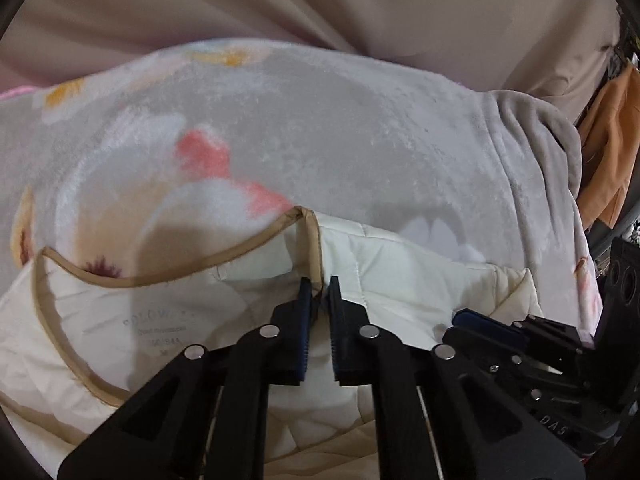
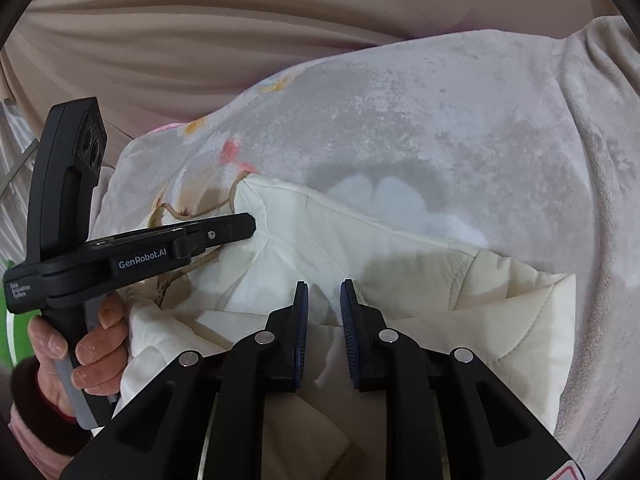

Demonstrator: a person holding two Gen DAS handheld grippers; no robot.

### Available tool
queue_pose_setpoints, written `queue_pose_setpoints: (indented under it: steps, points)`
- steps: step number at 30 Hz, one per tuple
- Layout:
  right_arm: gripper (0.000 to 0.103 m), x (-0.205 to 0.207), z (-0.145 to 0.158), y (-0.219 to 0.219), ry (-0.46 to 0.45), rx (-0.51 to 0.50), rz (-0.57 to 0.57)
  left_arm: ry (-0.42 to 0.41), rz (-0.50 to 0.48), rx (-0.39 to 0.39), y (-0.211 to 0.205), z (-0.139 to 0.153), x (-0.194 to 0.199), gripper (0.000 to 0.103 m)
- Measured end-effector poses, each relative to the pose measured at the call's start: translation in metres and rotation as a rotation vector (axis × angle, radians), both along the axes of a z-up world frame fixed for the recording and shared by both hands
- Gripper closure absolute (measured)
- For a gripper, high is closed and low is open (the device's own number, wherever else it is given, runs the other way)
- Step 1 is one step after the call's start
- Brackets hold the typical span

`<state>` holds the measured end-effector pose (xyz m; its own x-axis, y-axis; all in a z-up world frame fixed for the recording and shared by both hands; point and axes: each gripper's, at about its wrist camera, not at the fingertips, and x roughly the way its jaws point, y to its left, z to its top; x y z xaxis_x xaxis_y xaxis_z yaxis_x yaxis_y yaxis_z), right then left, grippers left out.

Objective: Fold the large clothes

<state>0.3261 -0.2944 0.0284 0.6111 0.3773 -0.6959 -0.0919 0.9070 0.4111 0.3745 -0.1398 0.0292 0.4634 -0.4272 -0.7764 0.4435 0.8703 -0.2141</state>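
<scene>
Cream quilted garment lies on the floral fleece blanket, its tan-bound edge pinched between the nearly closed left gripper fingers, while the right gripper hovers parted over its folds.

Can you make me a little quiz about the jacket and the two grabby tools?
1. True or false: the cream jacket lies on a flowery blanket.
2. The left tool pinches the jacket's: A) tan trim B) pocket C) sleeve cuff
3. Fill in: the right tool has its fingers ____ above the jacket.

Key: 1 true; 2 A; 3 open
</scene>
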Motion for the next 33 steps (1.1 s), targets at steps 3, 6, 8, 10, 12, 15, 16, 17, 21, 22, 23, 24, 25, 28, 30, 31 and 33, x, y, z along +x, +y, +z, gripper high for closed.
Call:
queue_pose_setpoints:
  steps: [3, 6, 8, 10, 12, 15, 16, 17, 21, 22, 23, 24, 25, 28, 30, 31, 33]
  points:
    - [0.084, -0.012, 0.010, -0.007, -0.066, 0.006, -0.033, -0.058, 0.001, -0.003, 0.002, 0.011, -0.006, 0.100]
    - [0.088, -0.008, 0.003, -0.013, 0.001, -0.071, -0.127, -0.056, 0.016, 0.036, -0.002, 0.004, -0.004, 0.100]
    - [0.097, 0.002, -0.012, -0.017, 0.097, -0.088, -0.159, -0.016, 0.034, 0.062, -0.004, -0.009, 0.003, 0.100]
    - [0.098, 0.001, -0.008, -0.019, 0.091, -0.087, -0.176, -0.014, 0.032, 0.075, -0.004, -0.017, 0.004, 0.100]
    - [0.103, 0.000, -0.009, -0.019, 0.094, -0.124, -0.188, -0.036, 0.032, 0.089, -0.005, -0.017, 0.000, 0.098]
    - [0.103, 0.001, -0.013, -0.030, 0.124, -0.082, -0.227, -0.053, 0.027, 0.122, -0.001, -0.018, -0.007, 0.095]
    - [0.103, -0.003, -0.012, -0.036, 0.116, -0.063, -0.249, -0.066, 0.031, 0.152, 0.003, -0.016, -0.012, 0.095]
    - [0.103, -0.009, -0.010, -0.041, 0.106, -0.053, -0.273, -0.083, 0.056, 0.207, 0.009, -0.016, -0.016, 0.095]
    - [0.090, -0.030, 0.013, -0.057, 0.039, -0.115, -0.389, -0.073, 0.111, 0.211, 0.067, -0.004, -0.031, 0.095]
    - [0.089, -0.035, 0.025, -0.056, 0.011, -0.140, -0.384, -0.069, 0.128, 0.188, 0.085, 0.003, -0.035, 0.095]
    - [0.089, -0.040, 0.035, -0.052, -0.012, -0.148, -0.365, -0.075, 0.154, 0.171, 0.107, 0.012, -0.040, 0.095]
    - [0.089, -0.042, 0.047, -0.045, -0.036, -0.140, -0.324, -0.089, 0.181, 0.170, 0.125, 0.019, -0.045, 0.095]
    - [0.087, -0.043, 0.061, -0.031, -0.060, -0.121, -0.262, -0.106, 0.207, 0.169, 0.142, 0.026, -0.048, 0.095]
    - [0.054, -0.032, 0.085, 0.023, -0.096, -0.095, -0.080, -0.114, 0.285, 0.152, 0.188, 0.041, -0.050, 0.095]
    - [0.043, -0.020, 0.087, 0.067, -0.101, -0.091, 0.023, -0.085, 0.341, 0.136, 0.212, 0.043, -0.044, 0.095]
    - [0.043, -0.011, 0.086, 0.095, -0.098, -0.100, 0.076, -0.070, 0.361, 0.133, 0.220, 0.040, -0.040, 0.095]
    - [0.043, 0.009, 0.078, 0.136, -0.085, -0.111, 0.143, -0.034, 0.390, 0.143, 0.235, 0.027, -0.031, 0.095]
